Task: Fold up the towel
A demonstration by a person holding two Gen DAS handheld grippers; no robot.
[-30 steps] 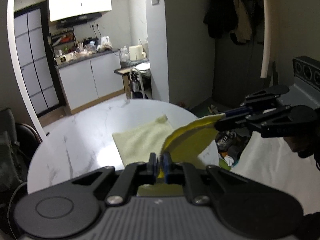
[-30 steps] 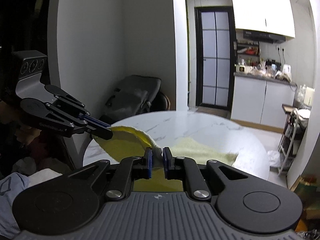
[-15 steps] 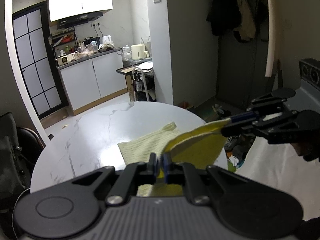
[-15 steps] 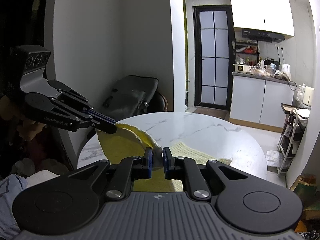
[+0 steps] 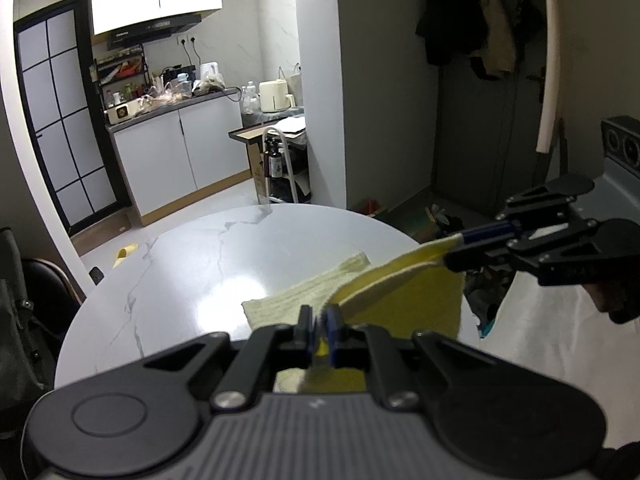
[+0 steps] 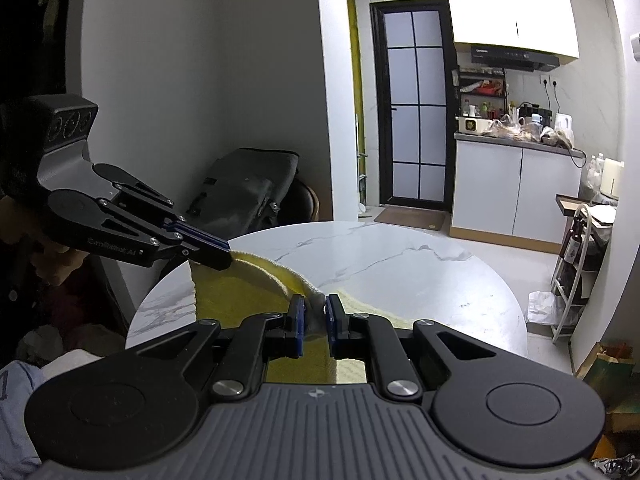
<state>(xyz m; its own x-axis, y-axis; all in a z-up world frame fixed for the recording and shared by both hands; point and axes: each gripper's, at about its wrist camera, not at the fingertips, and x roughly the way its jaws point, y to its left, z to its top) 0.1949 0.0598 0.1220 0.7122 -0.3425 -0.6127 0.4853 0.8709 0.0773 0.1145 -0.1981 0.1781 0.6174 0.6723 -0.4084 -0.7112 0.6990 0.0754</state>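
Currently: yellow towel, near edge lifted, far part lying on round desk. Left claw and right claw each pinch one corner. Risk: uneven travel skews fold; thin pinch slips.

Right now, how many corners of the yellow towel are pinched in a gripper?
2. One is in the left gripper, one in the right gripper, both lifted off the table. The rest of the towel lies on the marble; its near part is hidden.

round white marble table | on it: far end of yellow towel
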